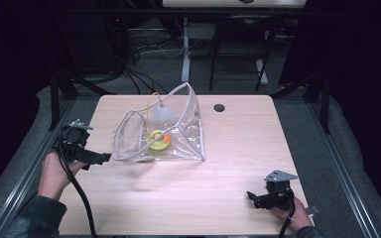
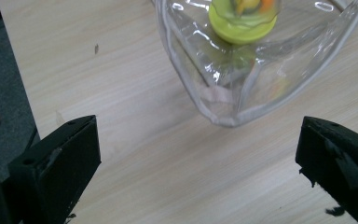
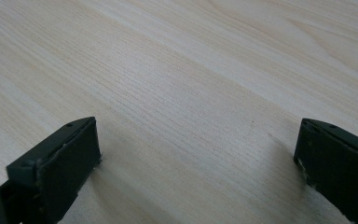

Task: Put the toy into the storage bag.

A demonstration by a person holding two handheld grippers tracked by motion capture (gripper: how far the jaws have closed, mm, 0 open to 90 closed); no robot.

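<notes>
A clear plastic pouch point(image 1: 158, 131) with a white rim stands open on the wooden table point(image 1: 228, 148), left of centre. Inside it lie a yellow-green round lid-like thing point(image 1: 158, 139) with an orange piece, and a pale round object point(image 1: 161, 114) on a yellow cord. My left gripper point(image 1: 101, 158) is open just left of the pouch's near corner. In the left gripper view the pouch corner point(image 2: 228, 93) sits ahead of the wide-apart jaws, with the yellow-green thing point(image 2: 242, 23) above. My right gripper point(image 1: 252, 197) is open near the table's front right, over bare wood.
A dark round cable hole point(image 1: 219, 107) sits in the table behind the pouch. Black frame rails run along both sides of the table. Beyond the far edge stand a desk leg, a chair frame and cables on the floor.
</notes>
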